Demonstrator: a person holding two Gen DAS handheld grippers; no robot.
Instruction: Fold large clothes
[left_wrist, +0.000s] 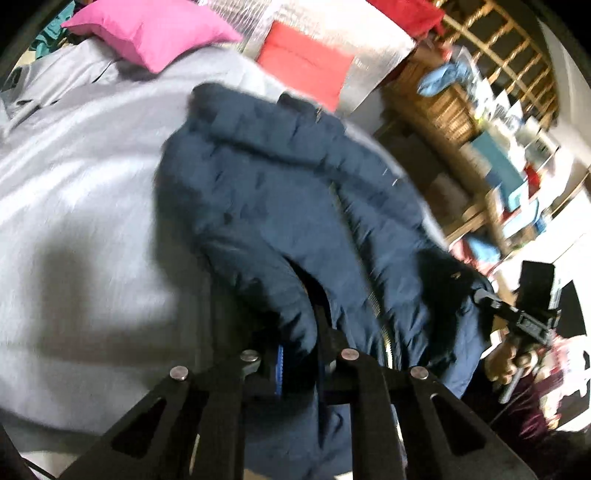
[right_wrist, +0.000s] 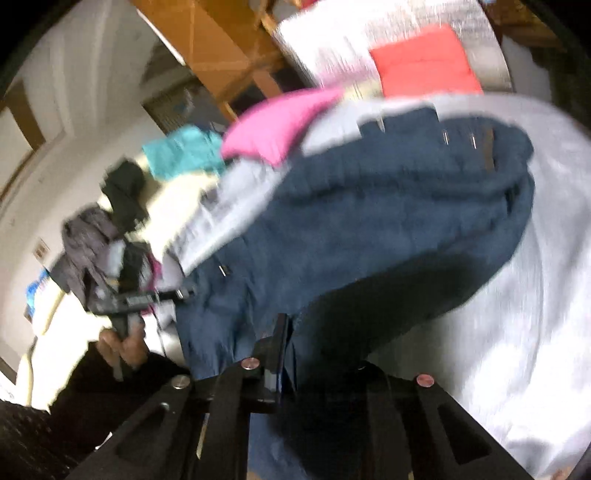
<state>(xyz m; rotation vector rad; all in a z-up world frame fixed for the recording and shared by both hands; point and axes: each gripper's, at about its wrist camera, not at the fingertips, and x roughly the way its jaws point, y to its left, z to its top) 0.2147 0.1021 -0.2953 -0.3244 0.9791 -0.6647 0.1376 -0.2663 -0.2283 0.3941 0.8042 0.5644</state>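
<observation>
The left claw (left_wrist: 299, 354) is pinching a fold of the navy blue quilted puffer jacket (left_wrist: 280, 192) between closed jaws. The right claw (right_wrist: 284, 354) is likewise clamping the jacket's edge. The jacket is lying stretched across the pale grey bedsheet (left_wrist: 85, 206) of the bed, near a bright pink cushion (left_wrist: 147, 29) and a red cushion (left_wrist: 306, 62). Both views are motion-blurred.

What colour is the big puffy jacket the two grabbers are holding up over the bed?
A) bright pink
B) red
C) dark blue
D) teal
C: the puffy jacket pinched by the left gripper and the right gripper is dark blue; the pink thing is a pillow farther back on the grey bedspread.
</observation>
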